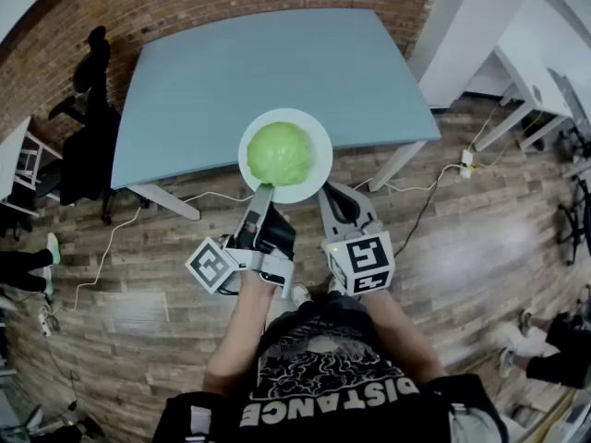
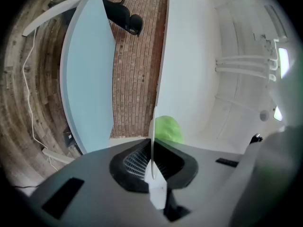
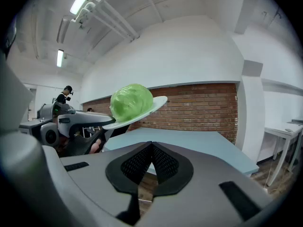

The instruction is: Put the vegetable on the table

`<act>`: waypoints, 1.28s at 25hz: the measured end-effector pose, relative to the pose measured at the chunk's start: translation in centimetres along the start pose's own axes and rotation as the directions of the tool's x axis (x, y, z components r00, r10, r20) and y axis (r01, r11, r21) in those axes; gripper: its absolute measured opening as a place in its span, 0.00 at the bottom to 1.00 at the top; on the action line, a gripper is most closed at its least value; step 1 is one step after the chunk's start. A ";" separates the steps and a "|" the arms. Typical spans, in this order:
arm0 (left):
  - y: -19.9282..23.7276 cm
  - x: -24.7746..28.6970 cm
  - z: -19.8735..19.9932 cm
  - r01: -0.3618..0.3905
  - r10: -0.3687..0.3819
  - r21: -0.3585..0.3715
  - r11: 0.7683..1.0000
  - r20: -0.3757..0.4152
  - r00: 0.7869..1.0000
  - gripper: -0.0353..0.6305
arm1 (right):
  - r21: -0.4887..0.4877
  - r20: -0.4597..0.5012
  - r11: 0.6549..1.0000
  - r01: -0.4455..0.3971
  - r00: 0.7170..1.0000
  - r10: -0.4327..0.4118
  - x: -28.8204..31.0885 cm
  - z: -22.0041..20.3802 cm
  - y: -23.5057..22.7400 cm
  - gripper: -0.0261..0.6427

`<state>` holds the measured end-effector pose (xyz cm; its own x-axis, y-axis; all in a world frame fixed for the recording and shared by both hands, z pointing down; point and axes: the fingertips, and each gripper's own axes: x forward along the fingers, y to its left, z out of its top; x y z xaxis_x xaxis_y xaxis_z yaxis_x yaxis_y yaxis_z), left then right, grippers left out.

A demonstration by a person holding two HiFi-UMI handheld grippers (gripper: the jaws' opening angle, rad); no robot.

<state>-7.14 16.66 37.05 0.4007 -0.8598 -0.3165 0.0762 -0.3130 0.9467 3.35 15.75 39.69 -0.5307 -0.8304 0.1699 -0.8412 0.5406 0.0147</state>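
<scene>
A round green cabbage [image 1: 280, 153] lies on a white plate [image 1: 319, 142] that hangs in the air over the near edge of the light blue table [image 1: 268, 63]. My left gripper [image 1: 266, 190] is shut on the plate's near rim. The left gripper view shows that rim [image 2: 153, 141] edge-on between the jaws, with the cabbage [image 2: 168, 129] just beyond. My right gripper [image 1: 334, 198] sits just below the plate's right side, shut and holding nothing. From the right gripper view the cabbage [image 3: 131, 100] and plate [image 3: 155, 102] float to the upper left of its jaws [image 3: 151, 162].
A black chair [image 1: 92, 146] stands at the table's left end. White cables [image 1: 434, 187] trail over the wooden floor. White desks [image 1: 536, 72] fill the far right. People's feet show at the left [image 1: 23, 261] and right [image 1: 545, 349] edges. A brick wall [image 1: 222, 3] runs behind the table.
</scene>
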 end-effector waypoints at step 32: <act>2.8 7.8 -0.4 -0.006 0.006 -0.006 1.000 0.033 0.999 0.07 | 0.024 0.002 0.999 -0.046 0.999 0.046 4.7 -0.3 -6.7 0.05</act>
<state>-3.42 9.26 37.24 0.3711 -0.8745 -0.3123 0.0789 -0.3054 0.9489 6.55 8.26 40.69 -0.5691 -0.8049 0.1683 -0.8181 0.5748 -0.0172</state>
